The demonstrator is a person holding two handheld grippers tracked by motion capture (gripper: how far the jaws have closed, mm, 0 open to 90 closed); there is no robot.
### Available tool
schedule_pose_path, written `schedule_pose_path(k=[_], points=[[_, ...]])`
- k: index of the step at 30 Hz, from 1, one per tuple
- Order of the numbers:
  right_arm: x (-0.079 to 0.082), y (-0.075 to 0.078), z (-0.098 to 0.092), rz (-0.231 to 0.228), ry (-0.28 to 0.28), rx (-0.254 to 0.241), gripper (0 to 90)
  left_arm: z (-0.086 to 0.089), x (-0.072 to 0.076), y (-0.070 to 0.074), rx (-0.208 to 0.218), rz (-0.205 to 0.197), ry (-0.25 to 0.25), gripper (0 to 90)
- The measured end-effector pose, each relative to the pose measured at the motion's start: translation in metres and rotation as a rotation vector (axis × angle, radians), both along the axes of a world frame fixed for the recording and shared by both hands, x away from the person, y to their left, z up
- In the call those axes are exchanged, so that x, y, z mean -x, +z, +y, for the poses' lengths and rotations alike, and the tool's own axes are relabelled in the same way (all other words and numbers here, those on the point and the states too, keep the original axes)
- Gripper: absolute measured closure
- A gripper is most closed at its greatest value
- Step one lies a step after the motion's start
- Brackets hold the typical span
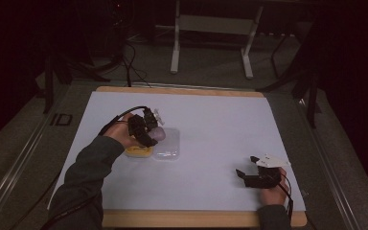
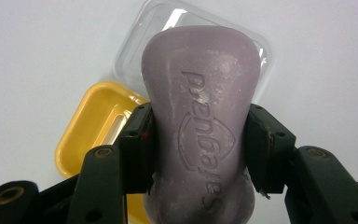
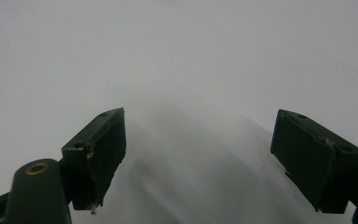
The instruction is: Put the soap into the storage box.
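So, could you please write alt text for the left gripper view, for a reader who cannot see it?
The left gripper has its two black jaws shut on a pale purple soap bar with embossed lettering. Beyond it on the white table lie a yellow soap dish and a clear plastic lid, side by side.

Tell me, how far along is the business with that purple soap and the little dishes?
Done: the purple soap bar is picked up, clamped at its waist by the left gripper above the yellow dish and the clear lid, which lie side by side on the white table. In hand: carrying it. Left, probably: setting it into a dish. The right gripper rests open and empty.
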State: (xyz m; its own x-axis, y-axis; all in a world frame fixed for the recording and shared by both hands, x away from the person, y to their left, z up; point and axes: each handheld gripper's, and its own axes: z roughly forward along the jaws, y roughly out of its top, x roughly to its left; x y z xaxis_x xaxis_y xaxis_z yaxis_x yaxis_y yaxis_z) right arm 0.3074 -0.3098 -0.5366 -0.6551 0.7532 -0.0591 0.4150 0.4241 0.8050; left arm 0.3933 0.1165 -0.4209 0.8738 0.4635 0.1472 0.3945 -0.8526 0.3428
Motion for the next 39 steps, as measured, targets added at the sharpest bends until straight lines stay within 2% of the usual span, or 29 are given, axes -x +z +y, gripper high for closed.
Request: schedule_pose_path(k=[7,14,27,38,39], points=[[0.000,0.000,0.000,0.000,0.002,0.004,17.7,0.004,-0.003,-0.003,0.008,-0.009,0.036,49.8],[0.000,0.000,0.000,-0.001,0.002,0.004,17.7,0.007,-0.005,-0.006,0.013,0.008,0.048,49.9],[0.000,0.000,0.000,-0.001,0.002,0.004,17.7,0.006,-0.009,-0.013,0.008,0.011,0.076,49.9],[0.000,0.000,0.000,-0.001,0.002,0.004,17.7,0.008,-0.014,-0.017,0.009,0.023,0.117,49.9],[0.000,0.000,0.000,-0.001,0.002,0.004,17.7,0.009,-0.015,-0.018,0.014,0.026,0.132,49.9]])
